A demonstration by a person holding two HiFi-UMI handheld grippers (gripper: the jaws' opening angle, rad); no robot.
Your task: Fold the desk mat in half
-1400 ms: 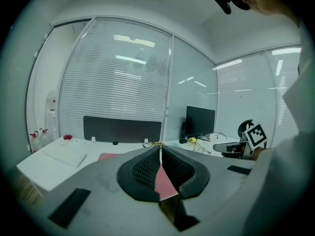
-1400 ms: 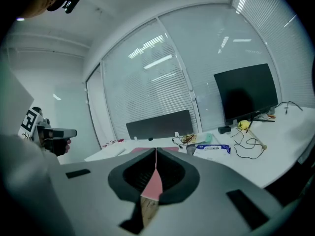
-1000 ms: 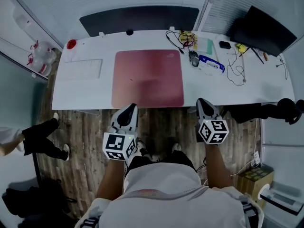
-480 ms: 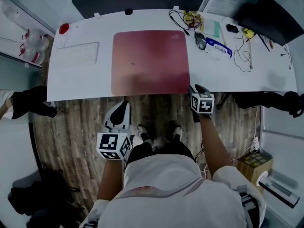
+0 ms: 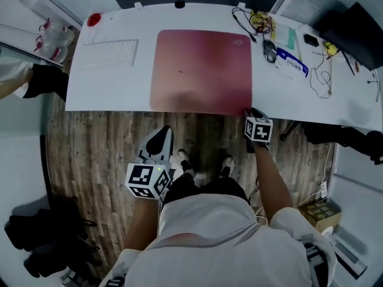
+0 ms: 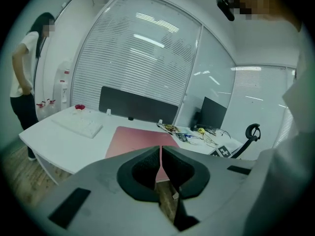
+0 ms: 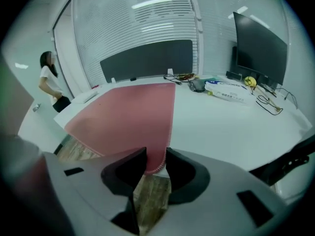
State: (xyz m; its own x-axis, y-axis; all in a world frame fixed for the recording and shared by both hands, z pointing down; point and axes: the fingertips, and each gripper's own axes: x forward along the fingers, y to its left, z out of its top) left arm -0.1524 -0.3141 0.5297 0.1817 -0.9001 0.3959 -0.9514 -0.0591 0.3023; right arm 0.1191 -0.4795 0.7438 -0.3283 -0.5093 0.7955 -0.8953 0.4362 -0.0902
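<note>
My right gripper (image 7: 156, 154) just closed a touch, jaws apart around the desk mat (image 7: 123, 112) corner at frame bottom; left gripper (image 6: 161, 150) pinched together.

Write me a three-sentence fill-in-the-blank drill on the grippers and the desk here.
1. The near corner of the desk mat sits between the open jaws of the ___ gripper.
2. The left gripper has its jaws ___.
3. In the head view the keyboard lies to the mat's ___.
Missing words: right; shut; left.
Note: the jaws of the right gripper have just been closing a little, with the mat's corner between them.
</note>
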